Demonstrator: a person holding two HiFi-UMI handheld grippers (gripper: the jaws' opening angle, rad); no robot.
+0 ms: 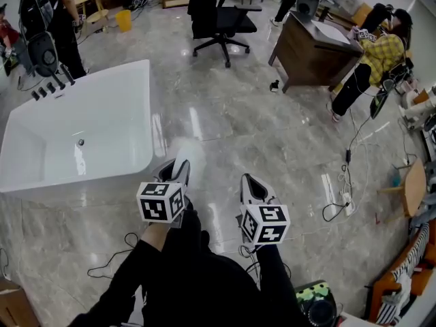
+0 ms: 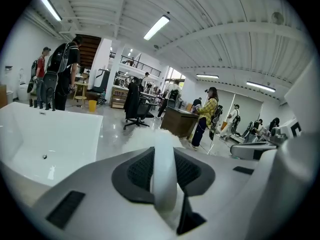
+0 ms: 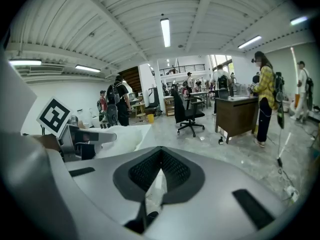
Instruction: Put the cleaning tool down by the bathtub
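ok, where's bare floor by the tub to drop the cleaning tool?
Best patch for the cleaning tool: bare floor between the bathtub side and the office chair. The strip along the tub's near wall is also free, until a cable. Crowded: more cable and a power strip at the right, near the desk.

1 bathtub [image 1: 109, 114], 1 office chair [image 1: 221, 22], 1 desk [image 1: 306, 50], 1 yellow bucket [image 1: 123, 20].

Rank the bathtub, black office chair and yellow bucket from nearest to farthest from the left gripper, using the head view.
1. The bathtub: close by, on the left gripper's left.
2. The black office chair: farther ahead, on the open floor.
3. The yellow bucket: farthest, beyond the tub's far end.
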